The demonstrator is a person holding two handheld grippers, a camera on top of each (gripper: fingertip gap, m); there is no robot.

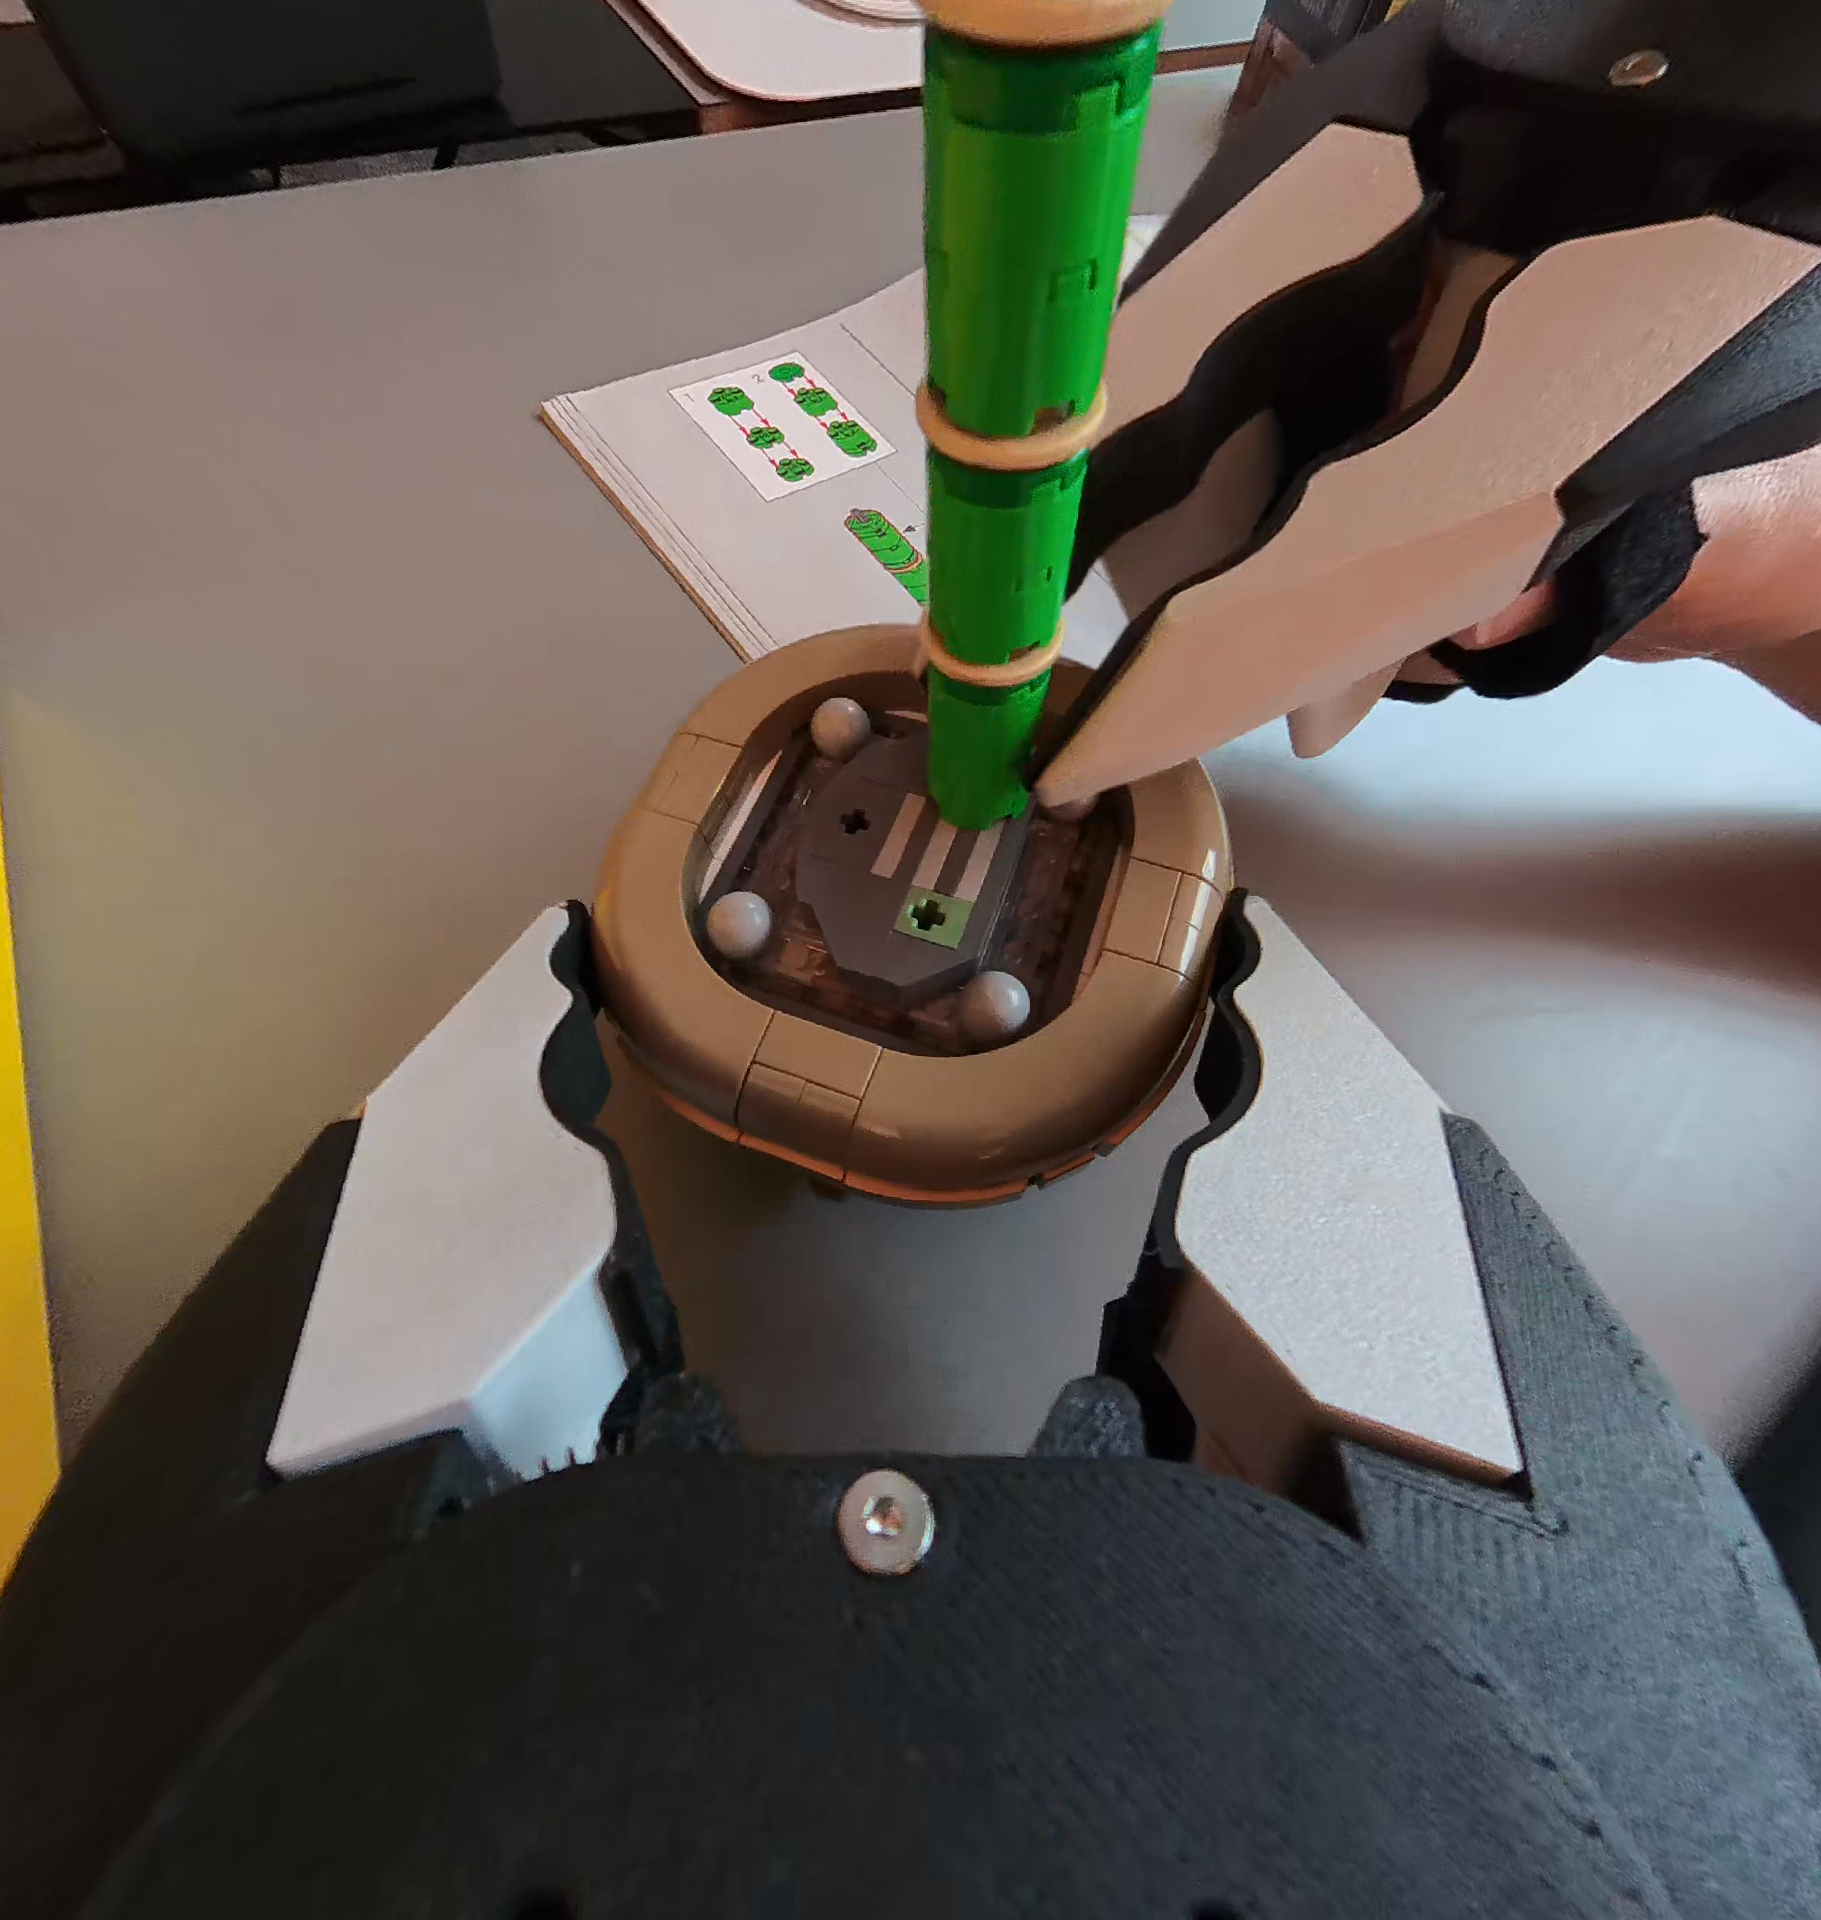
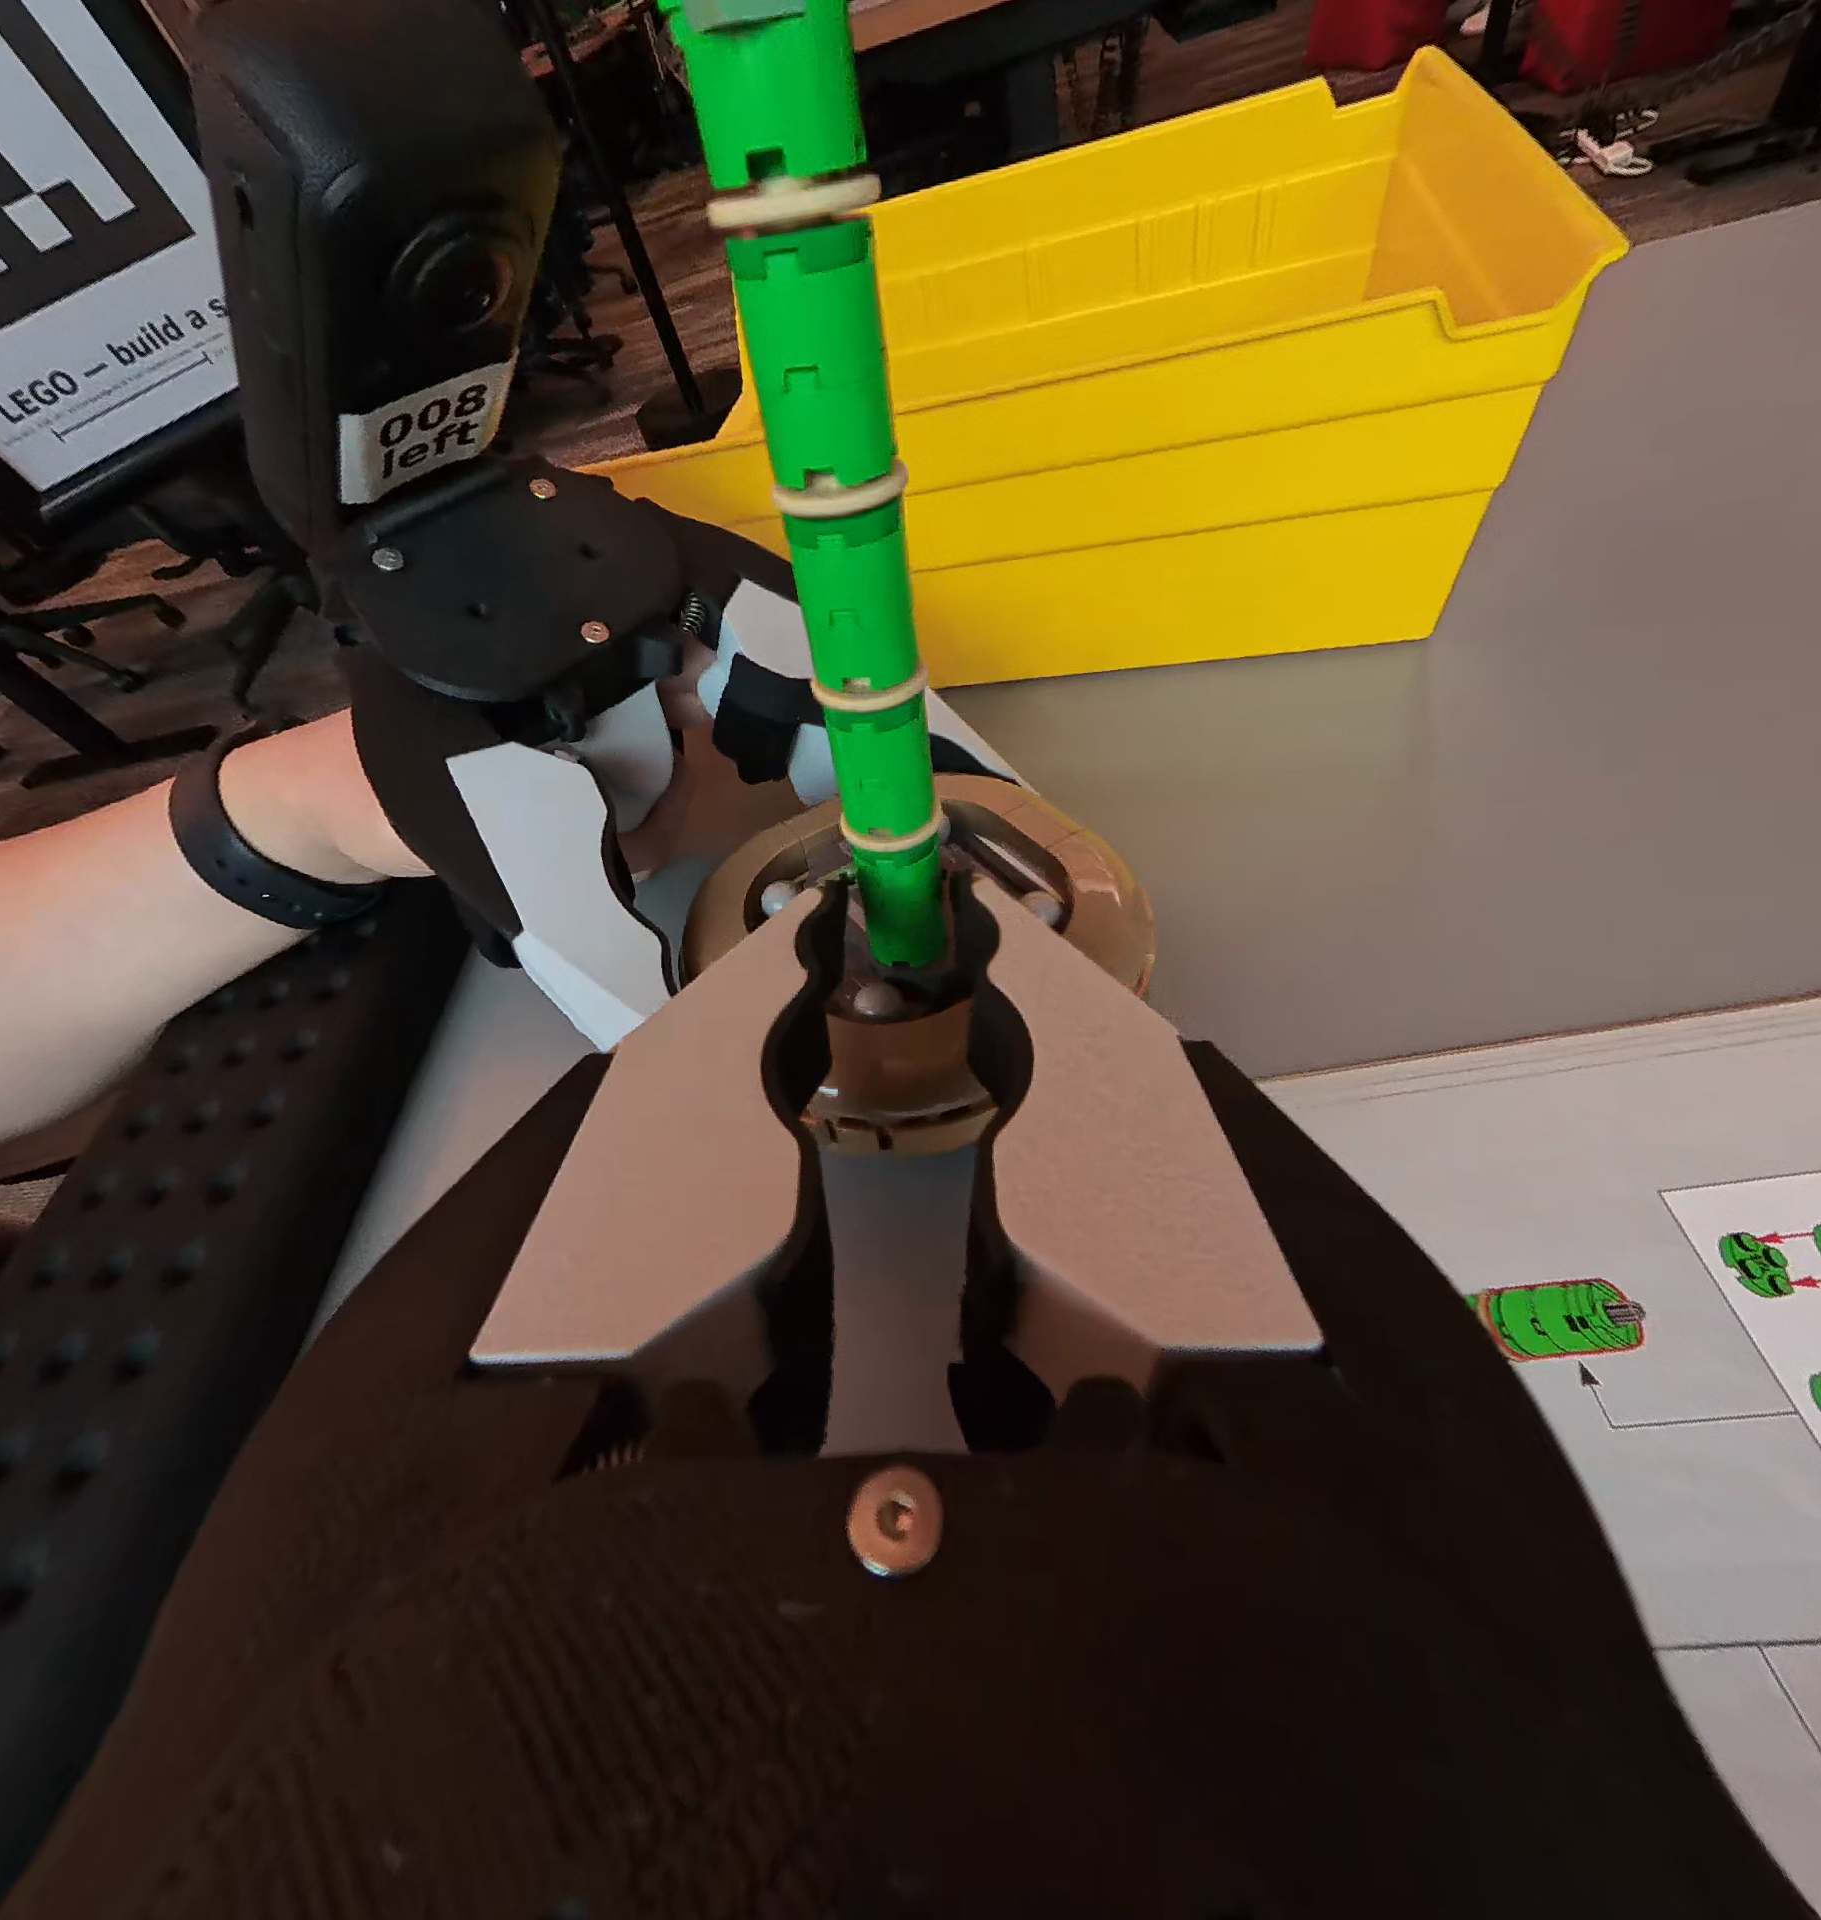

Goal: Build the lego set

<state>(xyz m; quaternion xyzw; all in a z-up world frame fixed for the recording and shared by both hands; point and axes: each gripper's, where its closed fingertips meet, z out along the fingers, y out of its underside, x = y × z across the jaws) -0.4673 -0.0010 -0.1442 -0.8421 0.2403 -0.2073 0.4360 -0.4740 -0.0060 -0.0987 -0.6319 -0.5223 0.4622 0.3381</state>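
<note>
A tan round lego pot (image 1: pixel 885 1101) stands on the grey table, with a dark plate and grey balls inside. My left gripper (image 1: pixel 901 935) is shut on the pot, one finger on each side of its rim. A tall green stalk (image 1: pixel 1010 312) with tan rings stands upright in the far side of the pot. My right gripper (image 2: pixel 901 914) is shut on the base of the stalk (image 2: pixel 833 520), just above the pot (image 2: pixel 1103 914). The right gripper also shows in the left wrist view (image 1: pixel 1051 784), coming in from the upper right. The stalk's top is out of frame.
An open instruction booklet (image 1: pixel 740 468) lies behind the pot and shows at the right in the right wrist view (image 2: pixel 1612 1195). A yellow bin (image 2: pixel 1197 468) stands on the table beyond the pot. A person's forearm with a black wristband (image 2: pixel 251 842) holds the left gripper. My right fingertips sit around 4 centimeters from my left ones.
</note>
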